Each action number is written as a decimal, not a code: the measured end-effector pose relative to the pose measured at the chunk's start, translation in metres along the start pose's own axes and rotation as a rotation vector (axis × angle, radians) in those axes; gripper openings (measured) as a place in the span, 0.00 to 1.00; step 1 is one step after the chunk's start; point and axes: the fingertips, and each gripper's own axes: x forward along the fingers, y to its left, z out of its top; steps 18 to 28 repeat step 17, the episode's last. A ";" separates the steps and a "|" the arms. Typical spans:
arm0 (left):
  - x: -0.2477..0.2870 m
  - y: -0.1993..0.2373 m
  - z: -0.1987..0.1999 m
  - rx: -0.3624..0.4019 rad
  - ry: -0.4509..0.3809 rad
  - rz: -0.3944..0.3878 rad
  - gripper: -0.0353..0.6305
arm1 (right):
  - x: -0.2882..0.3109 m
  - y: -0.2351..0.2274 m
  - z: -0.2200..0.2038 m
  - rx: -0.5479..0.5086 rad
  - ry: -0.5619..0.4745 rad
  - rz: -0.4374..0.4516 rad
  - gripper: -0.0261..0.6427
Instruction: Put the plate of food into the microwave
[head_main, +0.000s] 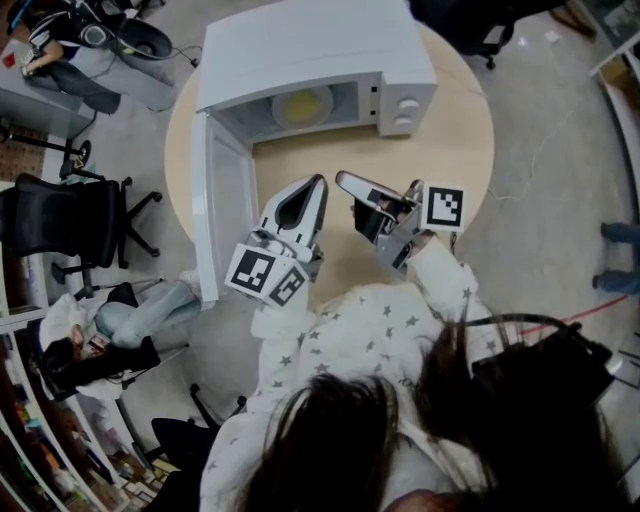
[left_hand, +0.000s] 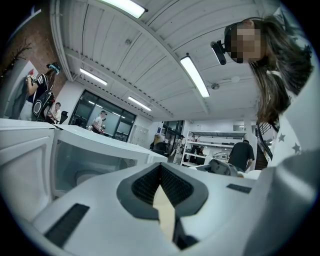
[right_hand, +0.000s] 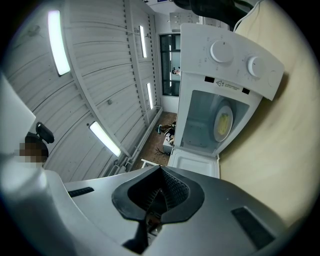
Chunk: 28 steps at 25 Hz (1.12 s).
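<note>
The microwave (head_main: 310, 50) stands at the far side of the round wooden bench (head_main: 460, 150), and its door (head_main: 222, 215) is swung fully open toward the person's left. The plate of food (head_main: 303, 105) lies inside the microwave chamber, on its floor; the food looks yellow. In the right gripper view the same plate shows in the open chamber, below the two knobs (right_hand: 221, 51). The left claw (head_main: 316, 188) and the right claw (head_main: 345, 180) are held side by side over the bare bench in front of the microwave, near each other but apart. Both claws are pressed together, with nothing pinched between their jaws. Neither claw touches the microwave.
</note>
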 end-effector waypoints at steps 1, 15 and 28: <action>0.000 0.000 0.000 0.001 0.001 -0.001 0.06 | 0.000 0.000 0.000 0.002 0.000 0.000 0.05; 0.003 -0.001 -0.001 0.002 0.006 -0.007 0.06 | 0.003 -0.002 -0.001 0.004 0.011 -0.004 0.05; 0.003 -0.004 -0.001 0.002 0.007 -0.010 0.06 | 0.002 -0.001 -0.002 0.006 0.012 -0.004 0.05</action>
